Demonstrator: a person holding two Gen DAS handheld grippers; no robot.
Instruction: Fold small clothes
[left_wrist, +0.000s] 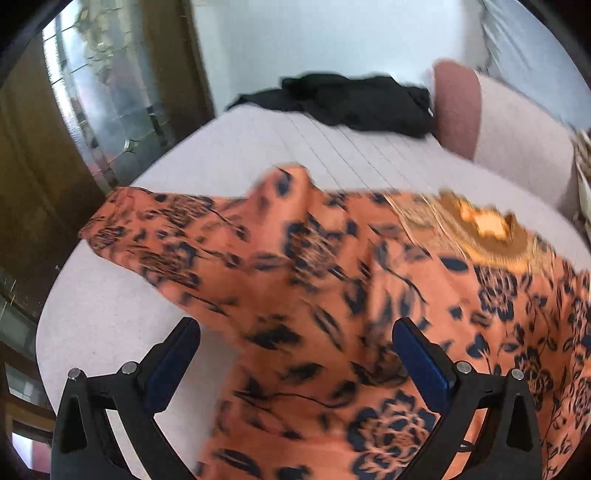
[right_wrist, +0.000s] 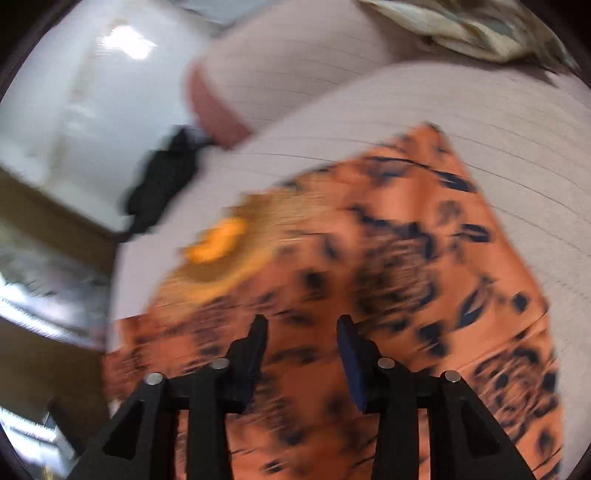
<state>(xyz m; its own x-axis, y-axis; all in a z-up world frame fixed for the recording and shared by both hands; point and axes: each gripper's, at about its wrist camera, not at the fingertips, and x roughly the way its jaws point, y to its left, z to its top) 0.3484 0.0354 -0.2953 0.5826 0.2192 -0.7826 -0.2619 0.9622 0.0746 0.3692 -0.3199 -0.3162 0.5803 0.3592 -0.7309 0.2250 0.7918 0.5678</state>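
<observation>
Above orange garment (left_wrist: 332, 280), both claws gape, gripping nothing.

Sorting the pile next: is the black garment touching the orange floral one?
Apart. In the left wrist view, bare pale bed cover lies between the black garment and the orange floral garment; the right wrist view shows it too.

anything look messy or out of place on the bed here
Yes: the orange floral garment lies rumpled, one corner sticking up instead of flat. A black garment sits bunched at the bed's far edge, unfolded.
</observation>
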